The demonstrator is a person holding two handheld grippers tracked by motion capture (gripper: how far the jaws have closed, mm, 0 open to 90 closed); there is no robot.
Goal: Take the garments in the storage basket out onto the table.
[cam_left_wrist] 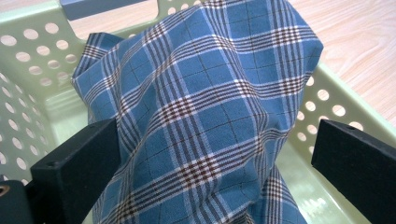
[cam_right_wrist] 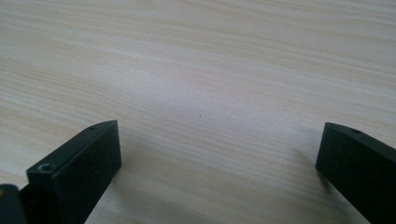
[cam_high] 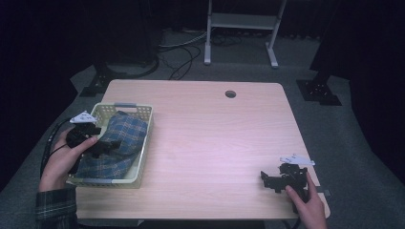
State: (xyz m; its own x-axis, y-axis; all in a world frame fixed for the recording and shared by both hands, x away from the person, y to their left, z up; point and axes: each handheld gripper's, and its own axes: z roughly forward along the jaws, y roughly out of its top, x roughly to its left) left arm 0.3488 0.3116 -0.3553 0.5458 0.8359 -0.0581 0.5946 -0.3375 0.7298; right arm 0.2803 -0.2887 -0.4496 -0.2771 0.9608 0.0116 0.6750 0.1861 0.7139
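A blue plaid cloth [cam_high: 117,143] lies bunched in a pale green perforated basket [cam_high: 144,143] at the table's left side. My left gripper [cam_high: 109,146] hovers over the cloth, held by a hand in a plaid sleeve. In the left gripper view the cloth [cam_left_wrist: 205,121] rises between the wide-apart jaws of the left gripper [cam_left_wrist: 215,163], which is open, with the basket wall [cam_left_wrist: 28,70] behind. My right gripper [cam_high: 268,181] rests low at the table's front right, open. In the right gripper view the right gripper [cam_right_wrist: 219,158] frames bare wood.
The wooden table [cam_high: 215,133] has a round cable hole [cam_high: 230,94] near its far edge. A metal stand [cam_high: 241,28] and cables sit on the floor beyond the table. A dark support base [cam_high: 319,90] stands at the right.
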